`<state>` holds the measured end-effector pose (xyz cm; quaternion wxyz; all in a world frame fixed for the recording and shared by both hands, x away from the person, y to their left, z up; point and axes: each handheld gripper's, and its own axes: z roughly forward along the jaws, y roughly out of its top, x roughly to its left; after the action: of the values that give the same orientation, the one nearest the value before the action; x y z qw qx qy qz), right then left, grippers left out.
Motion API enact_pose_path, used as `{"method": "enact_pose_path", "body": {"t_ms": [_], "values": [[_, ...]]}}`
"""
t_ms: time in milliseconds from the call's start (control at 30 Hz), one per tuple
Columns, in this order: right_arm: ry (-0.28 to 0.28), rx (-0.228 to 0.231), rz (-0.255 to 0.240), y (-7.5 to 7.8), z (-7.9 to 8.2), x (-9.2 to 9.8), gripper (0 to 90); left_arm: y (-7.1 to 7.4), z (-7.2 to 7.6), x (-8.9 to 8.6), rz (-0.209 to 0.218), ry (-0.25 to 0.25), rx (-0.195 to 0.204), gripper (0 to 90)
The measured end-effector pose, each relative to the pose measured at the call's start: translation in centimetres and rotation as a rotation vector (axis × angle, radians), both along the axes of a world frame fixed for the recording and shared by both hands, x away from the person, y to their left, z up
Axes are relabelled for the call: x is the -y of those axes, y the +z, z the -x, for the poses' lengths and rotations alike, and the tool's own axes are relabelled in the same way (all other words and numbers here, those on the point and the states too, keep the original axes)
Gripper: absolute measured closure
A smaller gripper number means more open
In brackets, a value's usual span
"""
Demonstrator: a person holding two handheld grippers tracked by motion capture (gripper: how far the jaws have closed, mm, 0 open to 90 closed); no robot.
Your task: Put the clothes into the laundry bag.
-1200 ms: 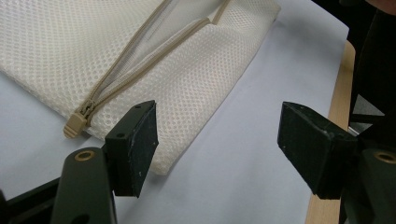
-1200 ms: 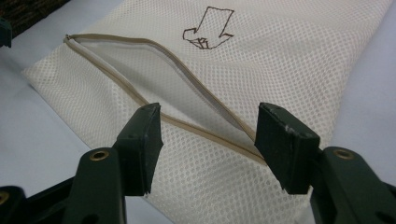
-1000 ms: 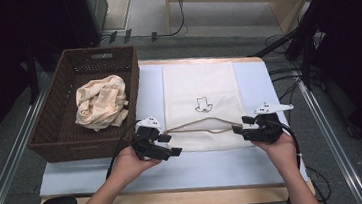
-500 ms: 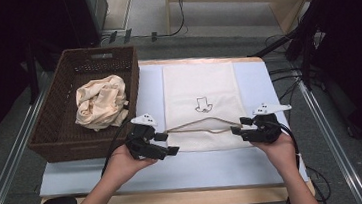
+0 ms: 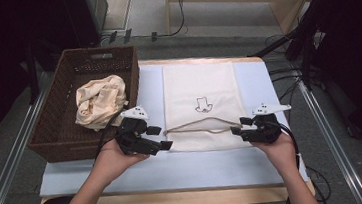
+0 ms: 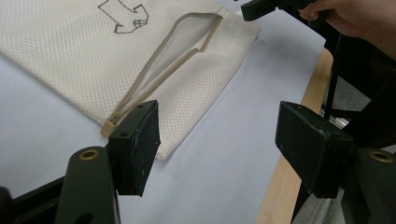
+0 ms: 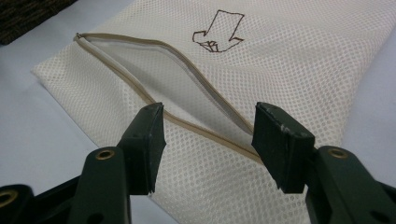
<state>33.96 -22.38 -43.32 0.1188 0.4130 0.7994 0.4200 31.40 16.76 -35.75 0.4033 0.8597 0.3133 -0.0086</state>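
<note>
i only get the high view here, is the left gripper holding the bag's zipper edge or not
Observer: No. In the left gripper view the left gripper stands open, jaws apart over the table cover, with the mesh bag corner beside one jaw, not pinched.
Operator: and the right one
Observer: In the right gripper view the right gripper is open too; its jaws straddle the tan zipper without pressing on it.
Operator: is the zip open
Observer: Yes, it gapes, and the white inner layer shows through the opening.
</note>
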Motion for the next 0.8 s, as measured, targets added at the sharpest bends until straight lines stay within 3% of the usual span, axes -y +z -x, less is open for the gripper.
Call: {"method": "enact_pose_path", "body": {"t_ms": [400,800], "values": [[0.005,0.001,0.005,0.0,0.0,0.0,44.2,1.9,-0.2,-2.2,-0.028,0.022,0.027,31.4],[0.000,-0.004,-0.011,0.0,0.1,0.0,42.8,3.1,-0.5,-3.7,-0.014,0.034,0.023,29.1]]}}
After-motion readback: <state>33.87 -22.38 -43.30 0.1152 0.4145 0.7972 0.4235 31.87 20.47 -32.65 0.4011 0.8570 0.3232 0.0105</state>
